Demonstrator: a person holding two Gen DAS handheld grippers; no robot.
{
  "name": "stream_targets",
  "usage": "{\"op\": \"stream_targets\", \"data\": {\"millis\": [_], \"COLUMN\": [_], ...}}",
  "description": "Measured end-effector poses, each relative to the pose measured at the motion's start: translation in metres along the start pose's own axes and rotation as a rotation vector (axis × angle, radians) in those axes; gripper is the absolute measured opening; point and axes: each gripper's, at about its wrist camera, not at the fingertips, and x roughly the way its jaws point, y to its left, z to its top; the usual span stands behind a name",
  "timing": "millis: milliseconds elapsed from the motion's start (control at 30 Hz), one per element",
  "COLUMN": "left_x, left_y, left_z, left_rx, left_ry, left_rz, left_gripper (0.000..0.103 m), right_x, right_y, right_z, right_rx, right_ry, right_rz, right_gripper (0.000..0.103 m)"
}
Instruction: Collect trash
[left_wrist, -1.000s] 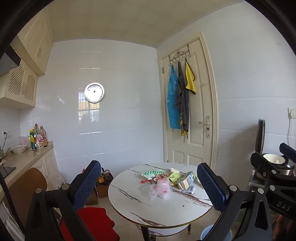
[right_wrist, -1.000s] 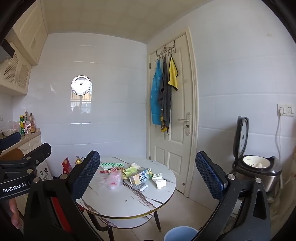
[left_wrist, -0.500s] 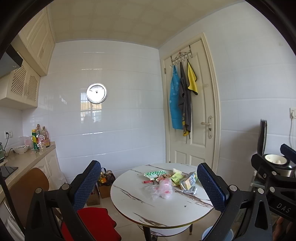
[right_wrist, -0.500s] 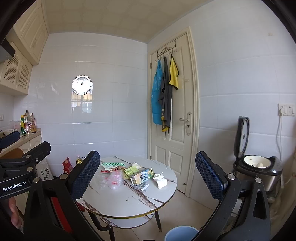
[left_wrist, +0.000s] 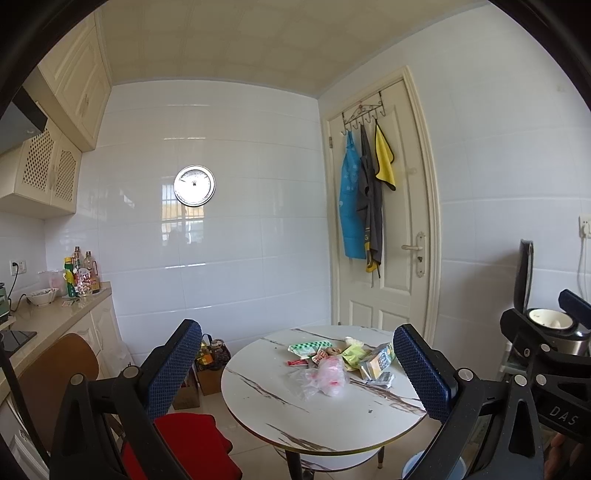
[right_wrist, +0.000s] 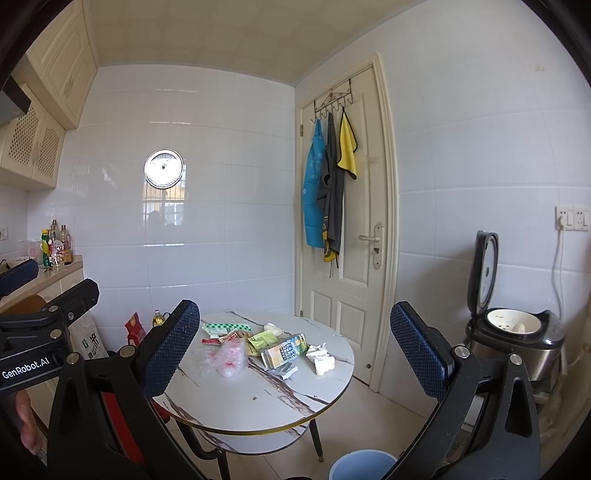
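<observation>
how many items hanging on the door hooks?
3, side by side on the door rack: a blue apron at left, a dark grey garment in the middle, a yellow cloth at right. More could hide behind them.

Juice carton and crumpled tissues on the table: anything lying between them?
Right wrist view: nothing. Bare marble tabletop separates the juice carton from the crumpled tissues; a silver wrapper lies just nearer the camera.
</observation>
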Motion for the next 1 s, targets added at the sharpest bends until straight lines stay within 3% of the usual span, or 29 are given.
{"op": "stream_targets", "data": {"millis": [1000], "left_x": [-0.0069], "left_y": [0.0011], "left_z": [0.0027], "left_rx": [0.002], "left_ry": [-0.014], "left_rz": [0.010], "left_gripper": [0.102], "right_x": [0.0021], "right_y": [-0.0016], "right_z": [0.0014], "right_rx": [-0.001], "right_ry": [-0.005], "right_rz": [-0.010], "right_gripper": [0.103]}}
